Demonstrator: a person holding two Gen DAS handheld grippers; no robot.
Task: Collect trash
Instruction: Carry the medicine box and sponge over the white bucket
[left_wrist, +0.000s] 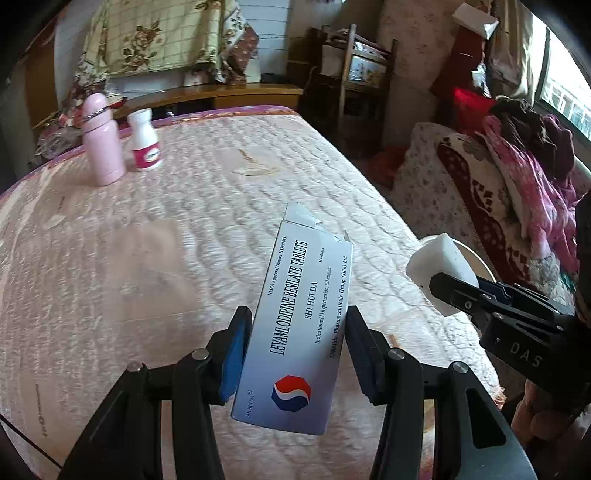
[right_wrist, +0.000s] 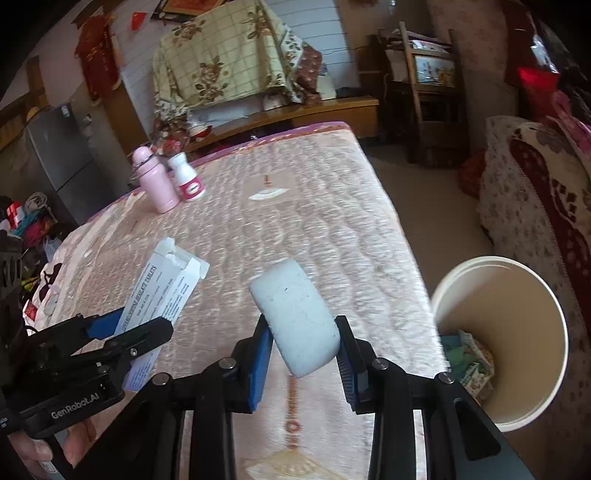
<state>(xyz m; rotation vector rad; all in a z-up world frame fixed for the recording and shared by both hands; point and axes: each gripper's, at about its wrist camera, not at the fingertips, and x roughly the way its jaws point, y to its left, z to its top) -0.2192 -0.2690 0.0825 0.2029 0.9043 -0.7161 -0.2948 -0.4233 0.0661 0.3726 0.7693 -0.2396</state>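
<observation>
Two pieces of trash gripped above the mattress (right_wrist: 332, 221), not yet binned.

The left gripper (left_wrist: 295, 343), jaws partly closed, clamps a torn tablet box (left_wrist: 299, 325); the right gripper (right_wrist: 304, 354), jaws narrower, pinches a white foam block (right_wrist: 295, 321). The bin (right_wrist: 554, 332), beside the mattress edge, already holds paper scraps. A pink bottle (right_wrist: 155, 181) and white bottle (right_wrist: 188, 181) stand at the mattress's far corner; nothing blocks the bin.

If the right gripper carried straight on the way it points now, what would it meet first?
Probably the quilted bed cover: the right gripper, holding the white foam block, points down at it. The bin sits off to one side.
</observation>
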